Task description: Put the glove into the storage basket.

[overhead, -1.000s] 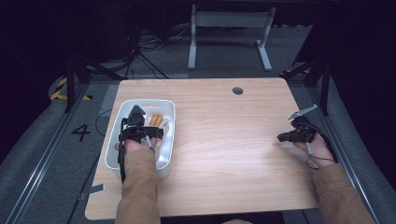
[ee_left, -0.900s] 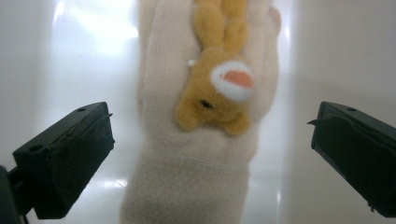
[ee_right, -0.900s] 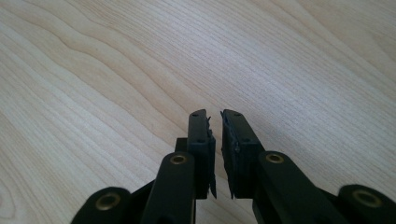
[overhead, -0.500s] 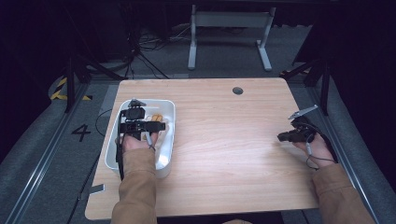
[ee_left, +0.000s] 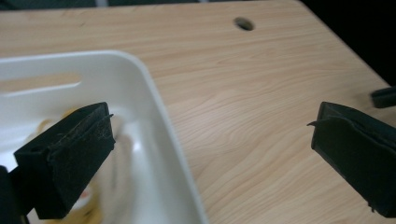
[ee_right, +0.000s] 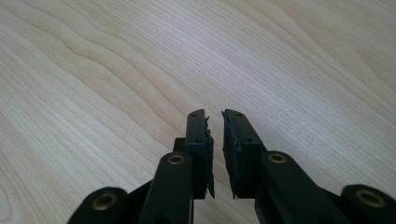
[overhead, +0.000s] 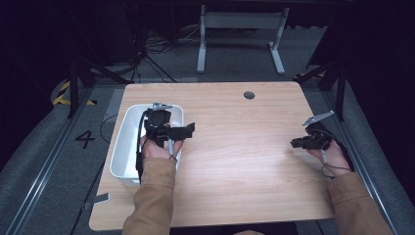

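1. A pale wood-grain tabletop (overhead: pixel 235 161) stands in a dark room, with grey floor around it, a metal stand behind, and a small round hole (overhead: pixel 249 94) near its far edge.
2. A white tub (overhead: pixel 122 147) sits at the tabletop's left side. It is smooth, glossy plastic with rounded corners and a slot handle in its far wall. In the left gripper view blurred yellowish pieces (ee_left: pixel 84 200) lie on its floor; I cannot tell what they are.
3. The left gripper (overhead: pixel 169 129) hangs over the tub's right rim. Its jaws stand wide apart with nothing between them, one over the tub and one over bare wood.
4. The right gripper (overhead: pixel 298 143) rests low at the tabletop's right side, well apart from the tub. Its jaws are almost together, a narrow gap between the pads, nothing in it.
5. The pads (ee_right: pixel 233 154) are matte black, blocky and scuffed at the edges.
6. Step in hand, as I judge it: picking the pieces out of the tub. The left gripper is empty above them, so no grasp is made yet.
7. The next move likely calls for lowering the spread jaws straight into the tub, clear of the rim, straddling one piece and closing gently, since the pieces look small and light.
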